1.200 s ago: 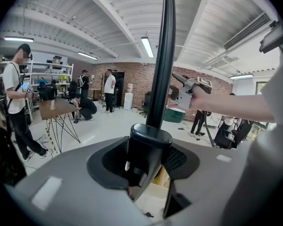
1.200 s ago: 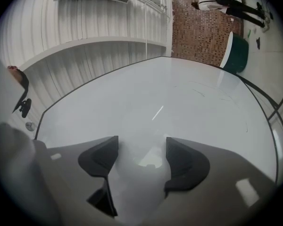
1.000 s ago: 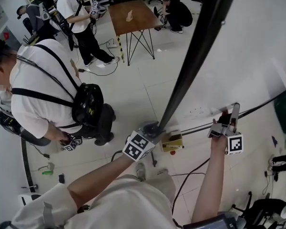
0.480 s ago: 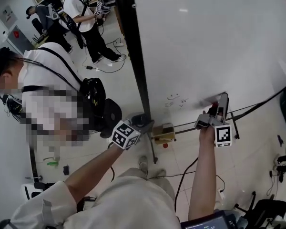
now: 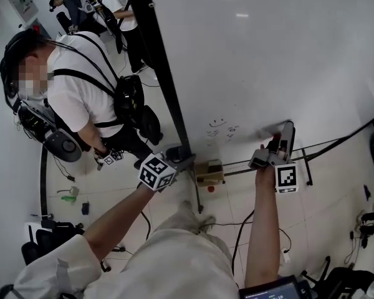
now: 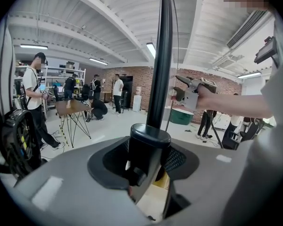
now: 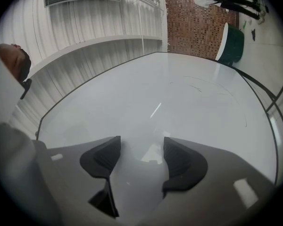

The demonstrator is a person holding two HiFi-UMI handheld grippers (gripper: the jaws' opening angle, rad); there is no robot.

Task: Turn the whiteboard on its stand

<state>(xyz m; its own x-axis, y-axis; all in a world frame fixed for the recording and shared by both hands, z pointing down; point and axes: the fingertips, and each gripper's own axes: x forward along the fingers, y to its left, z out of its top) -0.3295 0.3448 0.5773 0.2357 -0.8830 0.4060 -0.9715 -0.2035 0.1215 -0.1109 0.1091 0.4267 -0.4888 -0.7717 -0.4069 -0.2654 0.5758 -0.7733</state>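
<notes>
Whiteboard [image 5: 268,55], top out of view.

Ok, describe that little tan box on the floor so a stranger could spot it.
Find the big whiteboard and follow its black side post down to the floor. Just beside the post's foot sits the box, the only tan, blocky thing among the thin black cables.

Pale tiled floor [image 5: 336,195]: black cable [image 5: 236,243], tan box [image 5: 210,172], green item [image 5: 68,198].
</notes>
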